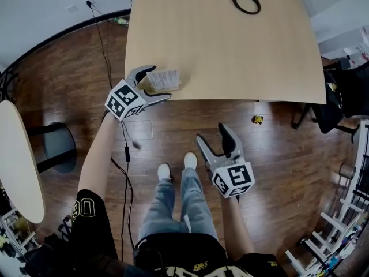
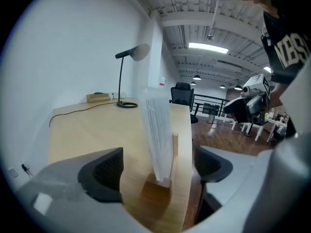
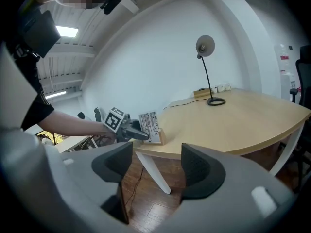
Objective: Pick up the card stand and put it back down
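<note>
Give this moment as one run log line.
left gripper: open around card stand, not touching | card stand: standing on table, near edge | right gripper: open, empty

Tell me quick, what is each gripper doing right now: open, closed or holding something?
Left gripper: open, jaws either side of the card stand, not pressing it.
Right gripper: open, empty.

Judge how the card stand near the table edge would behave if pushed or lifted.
Probably top-heavy: the card stand has a small wooden base under a tall card, so a high push may tip it. The thin card likely flexes. Near the table edge, a nudge could drop it.
</note>
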Tool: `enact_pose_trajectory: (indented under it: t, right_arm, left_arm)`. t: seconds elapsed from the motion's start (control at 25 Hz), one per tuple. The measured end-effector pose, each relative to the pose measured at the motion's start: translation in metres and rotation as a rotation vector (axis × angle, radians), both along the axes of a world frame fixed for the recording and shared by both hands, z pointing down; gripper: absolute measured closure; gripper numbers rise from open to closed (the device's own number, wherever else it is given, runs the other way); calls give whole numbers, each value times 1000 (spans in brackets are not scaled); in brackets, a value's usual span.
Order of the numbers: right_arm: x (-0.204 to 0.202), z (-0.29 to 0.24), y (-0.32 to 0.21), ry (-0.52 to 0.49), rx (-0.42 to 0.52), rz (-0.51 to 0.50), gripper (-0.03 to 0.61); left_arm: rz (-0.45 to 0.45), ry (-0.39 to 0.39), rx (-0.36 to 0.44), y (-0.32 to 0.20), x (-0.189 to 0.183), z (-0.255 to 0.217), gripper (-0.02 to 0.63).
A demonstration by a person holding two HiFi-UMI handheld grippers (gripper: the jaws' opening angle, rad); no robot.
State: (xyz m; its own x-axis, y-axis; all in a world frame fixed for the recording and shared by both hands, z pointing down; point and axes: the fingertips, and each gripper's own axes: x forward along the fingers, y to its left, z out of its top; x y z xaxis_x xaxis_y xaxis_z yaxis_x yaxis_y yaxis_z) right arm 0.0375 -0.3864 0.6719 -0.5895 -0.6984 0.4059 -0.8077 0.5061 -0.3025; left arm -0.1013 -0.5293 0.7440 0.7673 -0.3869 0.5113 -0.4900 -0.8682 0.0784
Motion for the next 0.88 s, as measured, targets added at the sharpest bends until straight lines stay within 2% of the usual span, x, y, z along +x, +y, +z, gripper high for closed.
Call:
enact_pose_trajectory:
  t: [0.08,0.16,0.2,0.24,0.32,0.36,0.52,0.64,0.76,0.88]
  right_arm:
    - [6,2,-1,12,3,-3,258]
    - [14,2,-3,18,10,-1,258]
    - [19,1,-4,21,13,2,258]
    - [23,0,-5,23,14,4,258]
    - [29,-1,-6,25,13,8,258]
    - [30,-2,-7,21,12,10,258]
    - [19,-16,-12,13,34,-1,258]
    - [11,-48,-19,-8,80,-11,258]
    - [-2,-94,-20,-24,155,-35,258]
    - [-18,-148,-10,-47,234,-49,258]
  left_arm:
    - [23,-17,-7,-7,14,9,186]
    - [29,-58,-14,-11,24,18,285]
    - [29,-78,-19,-12,29,23,369]
    - [30,-86,-25,-12,33,25,409]
    - [36,-75,-40,-9,40,23,516]
    - [41,-60,-53,-6,43,21,550]
    - [41,27,-85,10,47,-8,560]
    - [-30,63,-59,21,48,-57,560]
    - [-144,92,-1,36,42,-120,559]
    - [-252,103,105,69,26,-189,558]
